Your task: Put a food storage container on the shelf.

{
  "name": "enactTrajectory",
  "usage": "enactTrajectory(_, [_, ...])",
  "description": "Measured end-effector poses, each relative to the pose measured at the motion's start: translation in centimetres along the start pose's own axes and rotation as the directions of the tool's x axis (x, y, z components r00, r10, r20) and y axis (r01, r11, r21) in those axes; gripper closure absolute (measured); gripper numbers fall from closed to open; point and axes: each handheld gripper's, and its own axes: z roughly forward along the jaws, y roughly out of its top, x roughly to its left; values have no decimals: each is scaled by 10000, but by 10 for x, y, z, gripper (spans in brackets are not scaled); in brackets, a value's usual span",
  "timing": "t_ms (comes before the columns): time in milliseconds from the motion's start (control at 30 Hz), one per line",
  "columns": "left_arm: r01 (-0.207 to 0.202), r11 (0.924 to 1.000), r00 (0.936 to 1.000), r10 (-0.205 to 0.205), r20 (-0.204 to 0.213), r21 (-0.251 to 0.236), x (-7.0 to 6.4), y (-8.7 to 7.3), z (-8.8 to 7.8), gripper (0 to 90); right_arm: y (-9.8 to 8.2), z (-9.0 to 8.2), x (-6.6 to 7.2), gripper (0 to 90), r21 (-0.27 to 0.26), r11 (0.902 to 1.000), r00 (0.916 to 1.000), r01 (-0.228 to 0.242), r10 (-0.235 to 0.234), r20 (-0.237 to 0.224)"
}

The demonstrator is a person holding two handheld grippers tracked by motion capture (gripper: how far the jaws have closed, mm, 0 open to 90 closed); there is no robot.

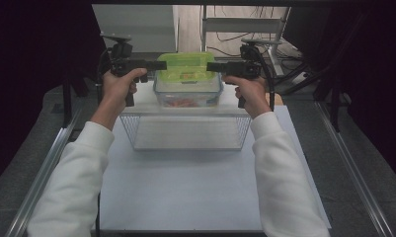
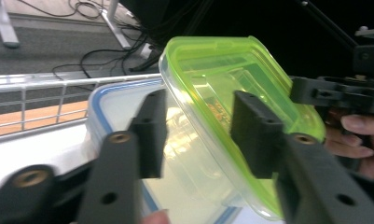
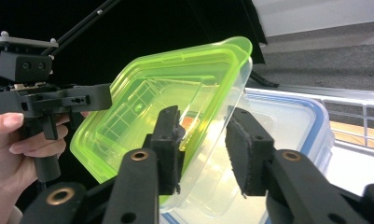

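A white table (image 1: 185, 187) fills the lower part of the high view, and a wire basket (image 1: 185, 131) with a flat white top stands on its far part. On that top sits a clear container with a blue-edged lid (image 1: 187, 94), something orange showing inside it. On the lid rests a smaller clear container with a green lid (image 1: 183, 68), the thing both grippers work on; in the two gripper views it appears tilted, though those cameras are turned with the hands, and its underside lies against the blue-edged lid. The left gripper (image 1: 158, 65), held in the person's left hand (image 1: 117, 85), reaches the green-lidded box from its left end; the right gripper (image 1: 210, 66), in the right hand (image 1: 247, 89), reaches it from its right end. In the left gripper view (image 2: 198, 135) the jaws stand partly apart with the box's end between them, one pad (image 2: 152, 130) over the clear wall and the other over the green lid, with no squeeze visible. In the right gripper view (image 3: 203, 144) the jaws also stand partly apart, straddling the box's edge, a gap showing beside the pads (image 3: 243, 154). White sleeves (image 1: 77, 168) cover both forearms.
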Motion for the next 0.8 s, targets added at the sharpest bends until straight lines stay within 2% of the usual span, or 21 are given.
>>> enactTrajectory(100, [-52,9997,10000,53,2,-234,3,0,1,451,0,-1,1,572,32,10000,9998,46,-46,203])
enactTrajectory(133, [-6,9994,10000,7,35,-353,4,1,1,376,-1,-1,1,562,-39,9999,9996,138,-137,233])
enactTrajectory(300, [-246,9983,9997,247,14,-530,1,1,0,326,-2,-2,2,518,-65,9999,9995,108,-106,296])
enactTrajectory(333, [-257,9983,9997,260,40,-522,0,1,-1,285,-1,-4,3,500,-260,9996,9998,67,-62,179])
enactTrajectory(400, [-268,9979,9996,274,96,-592,-2,2,-4,264,0,-6,4,487,-430,9991,10000,23,-20,78])
enactTrajectory(600, [-684,9959,9974,696,187,-595,-7,-1,-21,250,-1,-13,7,466,-485,9988,10000,92,-92,11])
enactTrajectory(633, [-706,9952,9970,725,261,-675,-9,-4,-29,252,-2,-18,8,462,-503,9986,9999,154,-155,-31])
enactTrajectory(667, [-706,9952,9970,725,261,-675,-9,-4,-29,258,-2,-18,8,462,-503,9986,9999,154,-155,-31])
enactTrajectory(733, [-704,9943,9960,744,489,-801,-11,-9,-37,280,-4,-24,11,457,-559,9981,9996,243,-250,-119])
enactTrajectory(800, [-836,9932,9946,882,545,-811,-12,-19,-46,303,-9,-32,14,452,-541,9976,9987,432,-447,-250])
